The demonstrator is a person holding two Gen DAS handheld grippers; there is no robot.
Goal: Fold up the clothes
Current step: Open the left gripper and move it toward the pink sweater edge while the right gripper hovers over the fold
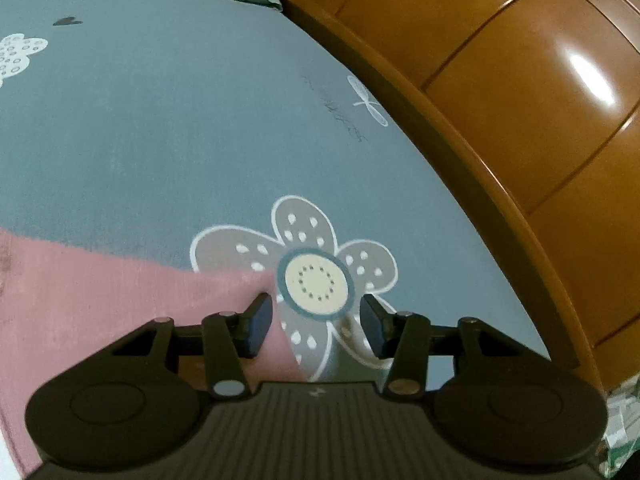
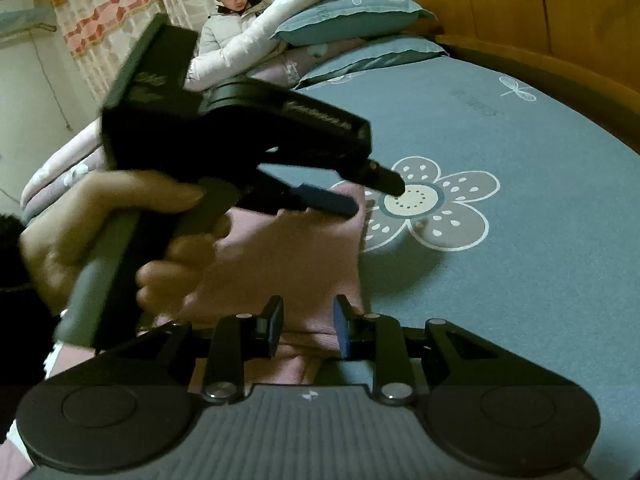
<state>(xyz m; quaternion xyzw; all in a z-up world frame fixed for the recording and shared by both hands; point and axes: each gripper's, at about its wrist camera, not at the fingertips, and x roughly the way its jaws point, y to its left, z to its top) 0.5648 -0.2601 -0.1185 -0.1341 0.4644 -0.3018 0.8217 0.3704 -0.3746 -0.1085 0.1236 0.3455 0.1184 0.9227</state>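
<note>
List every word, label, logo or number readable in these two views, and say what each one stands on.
Dark lettering on the grey-blue flowered bedsheet, near the butterfly print: too blurred and skewed to read.
Same lettering in the right wrist view: upside down, unreadable.
Print on the grey-blue pillow: too small to read.
Small white emblem on the left gripper body: a logo, no letters.
Marking on that gripper's side, seen from the right gripper: illegible.
</note>
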